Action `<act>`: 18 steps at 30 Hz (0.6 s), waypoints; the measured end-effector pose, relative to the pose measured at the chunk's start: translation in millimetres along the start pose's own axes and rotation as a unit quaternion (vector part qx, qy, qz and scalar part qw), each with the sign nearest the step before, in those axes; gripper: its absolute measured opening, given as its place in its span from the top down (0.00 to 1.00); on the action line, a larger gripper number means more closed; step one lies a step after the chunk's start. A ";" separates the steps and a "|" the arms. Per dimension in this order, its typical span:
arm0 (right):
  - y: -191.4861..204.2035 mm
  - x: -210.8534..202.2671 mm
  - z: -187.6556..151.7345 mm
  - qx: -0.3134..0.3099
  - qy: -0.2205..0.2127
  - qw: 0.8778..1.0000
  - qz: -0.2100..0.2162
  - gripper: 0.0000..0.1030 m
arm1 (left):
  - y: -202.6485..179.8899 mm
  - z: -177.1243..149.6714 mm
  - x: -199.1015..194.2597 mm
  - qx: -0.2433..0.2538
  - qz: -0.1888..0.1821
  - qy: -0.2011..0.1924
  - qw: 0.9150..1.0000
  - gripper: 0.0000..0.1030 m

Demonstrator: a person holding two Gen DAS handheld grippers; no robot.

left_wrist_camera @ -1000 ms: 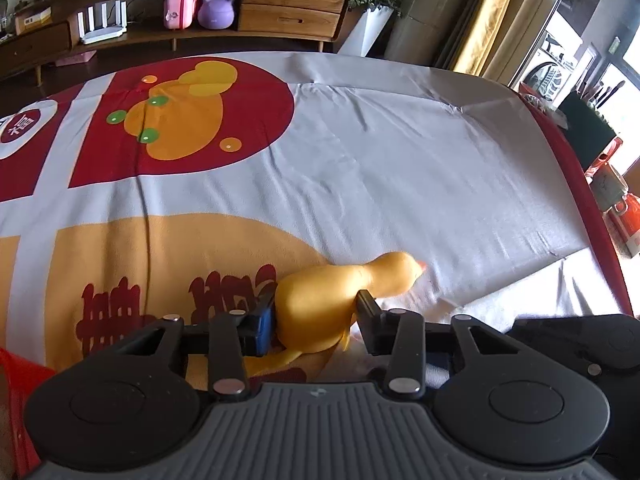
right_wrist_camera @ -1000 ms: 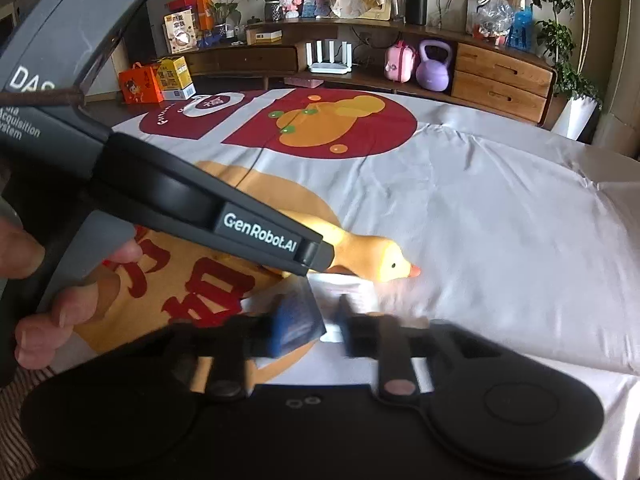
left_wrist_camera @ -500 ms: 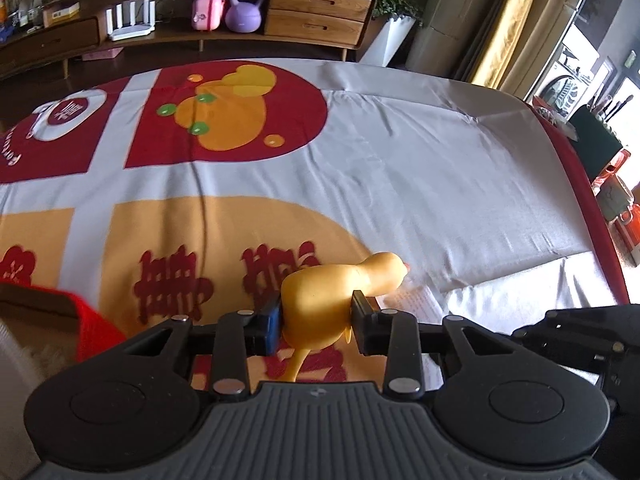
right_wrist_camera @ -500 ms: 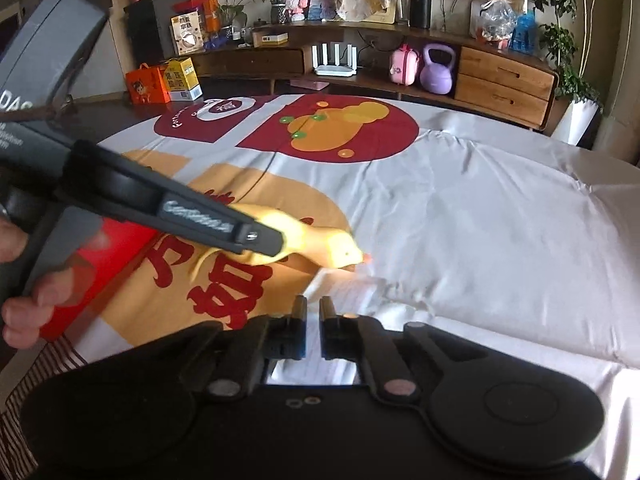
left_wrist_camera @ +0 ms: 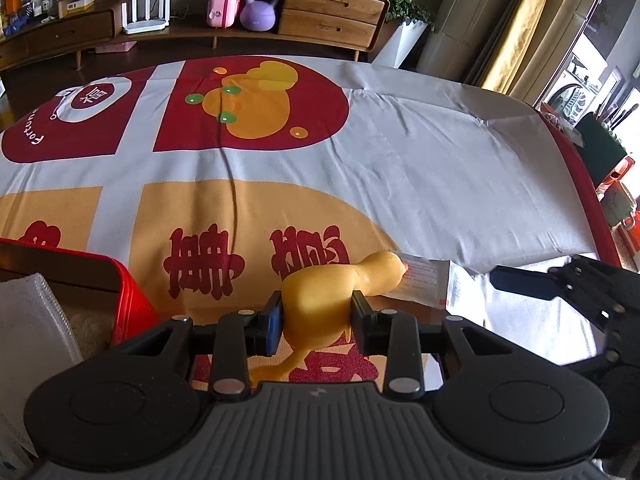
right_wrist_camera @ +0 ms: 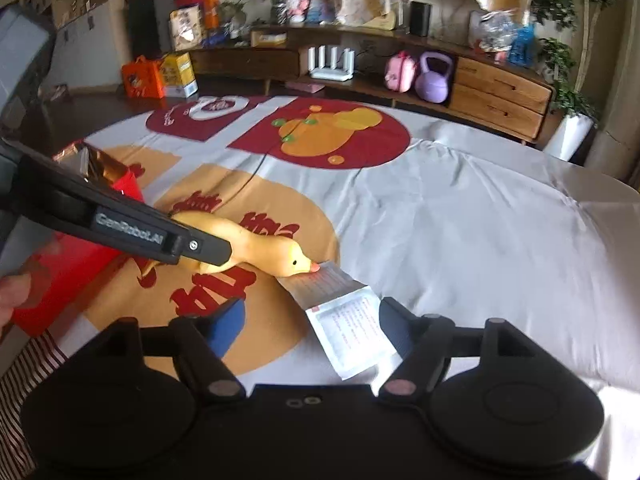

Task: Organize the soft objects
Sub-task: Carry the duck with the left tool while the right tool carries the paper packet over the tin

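Note:
My left gripper [left_wrist_camera: 316,316] is shut on a soft yellow duck toy [left_wrist_camera: 324,300] and holds it by the body, head pointing away, just above the cloth. The duck also shows in the right wrist view [right_wrist_camera: 256,248], its beak over a white printed packet [right_wrist_camera: 344,316]. My right gripper [right_wrist_camera: 312,320] is open, its fingers either side of that packet, which lies on the cloth. The packet shows in the left wrist view [left_wrist_camera: 424,284] beyond the duck's head. A red box [left_wrist_camera: 124,292] stands at the left.
The table carries a white, red and orange printed cloth [left_wrist_camera: 400,184]. The red box holds a white packet [left_wrist_camera: 32,320]. A thin cable [left_wrist_camera: 232,184] runs across the cloth. Shelves with a purple kettlebell [left_wrist_camera: 260,8] stand beyond. The table's right edge [left_wrist_camera: 580,184] is red.
My left gripper has carried the duck leftward, bringing the red box into view. My right gripper has opened from shut and now straddles the white packet.

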State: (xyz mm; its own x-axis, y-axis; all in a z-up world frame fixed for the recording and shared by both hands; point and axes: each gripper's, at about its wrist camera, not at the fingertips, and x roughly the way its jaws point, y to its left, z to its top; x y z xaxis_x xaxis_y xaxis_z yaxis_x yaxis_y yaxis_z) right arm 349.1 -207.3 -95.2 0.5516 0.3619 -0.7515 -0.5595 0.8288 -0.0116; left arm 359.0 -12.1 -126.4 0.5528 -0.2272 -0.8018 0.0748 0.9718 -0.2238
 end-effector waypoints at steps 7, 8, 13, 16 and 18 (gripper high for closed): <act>-16.5 25.3 0.6 0.006 0.015 1.000 -0.002 0.29 | 1.6 -1.7 3.6 0.002 -0.007 0.003 1.000 0.68; -18.6 27.5 0.0 0.009 0.016 1.000 0.001 0.30 | 2.3 -2.2 4.0 0.001 -0.008 0.004 1.000 0.68; -20.4 33.1 -1.8 0.007 0.016 1.000 0.006 0.31 | 3.7 -2.7 5.5 0.000 -0.009 0.004 1.000 0.68; -18.6 31.4 -1.5 0.008 0.012 1.000 0.007 0.41 | 3.2 -2.7 5.2 0.000 -0.010 0.003 1.000 0.68; -16.4 29.0 -1.6 0.003 0.009 1.000 0.002 0.52 | 2.3 -2.6 4.2 0.001 -0.009 0.001 1.000 0.68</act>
State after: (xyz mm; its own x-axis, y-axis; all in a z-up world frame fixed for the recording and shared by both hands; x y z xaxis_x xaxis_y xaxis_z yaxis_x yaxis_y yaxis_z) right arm 373.2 -211.0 -117.9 0.5375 0.3582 -0.7634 -0.5589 0.8292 -0.0045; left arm 359.4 -10.9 -131.7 0.5490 -0.2443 -0.7993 0.0854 0.9677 -0.2371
